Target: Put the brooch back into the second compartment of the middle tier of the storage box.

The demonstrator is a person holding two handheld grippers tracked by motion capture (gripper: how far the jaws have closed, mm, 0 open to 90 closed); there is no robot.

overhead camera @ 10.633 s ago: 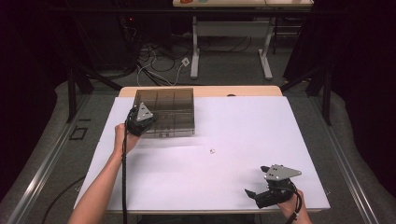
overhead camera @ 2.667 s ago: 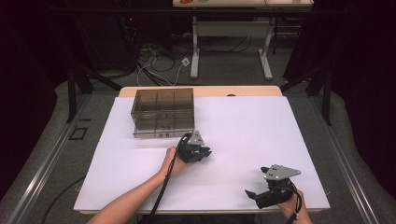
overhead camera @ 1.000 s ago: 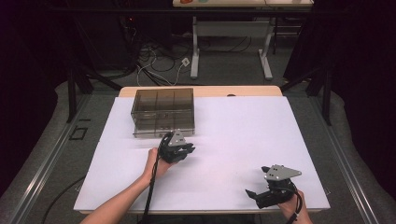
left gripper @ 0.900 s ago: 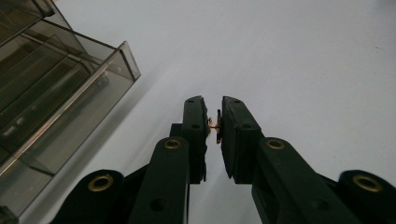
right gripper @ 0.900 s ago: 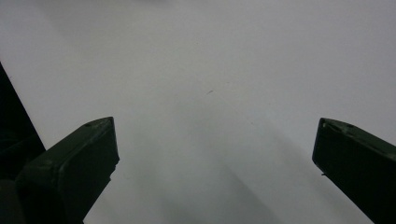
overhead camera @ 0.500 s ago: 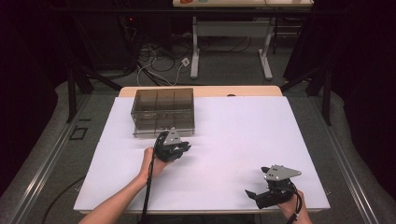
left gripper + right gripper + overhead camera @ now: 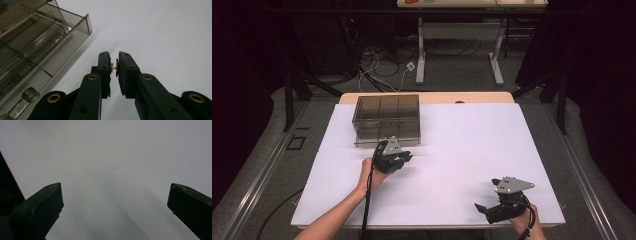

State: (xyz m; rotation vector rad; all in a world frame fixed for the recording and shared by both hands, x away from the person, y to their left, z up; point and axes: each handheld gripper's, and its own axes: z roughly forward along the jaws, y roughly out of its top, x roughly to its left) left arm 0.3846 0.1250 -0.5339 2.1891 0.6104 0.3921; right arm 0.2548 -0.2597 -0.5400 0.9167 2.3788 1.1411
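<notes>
Left gripper (image 7: 398,159) just in front of smoked compartment box (image 7: 387,119), near its front right corner; jaws pinched on tiny orange-and-dark part (image 7: 116,68), type indiscernible. Right gripper (image 7: 486,209) well apart from box, toward table's (image 7: 462,145) near right corner; jaws wide apart, nothing between.

2 grippers: left gripper (image 7: 401,159) just below the box, right gripper (image 7: 484,209) well apart from it, toward the near-right table edge. 1 smoked clear compartment box (image 7: 387,118). 1 tiny orange/red part (image 7: 115,68) pinched between left's jaws. 1 white table (image 7: 472,140). 2 desks beyond box, on far side.
</notes>
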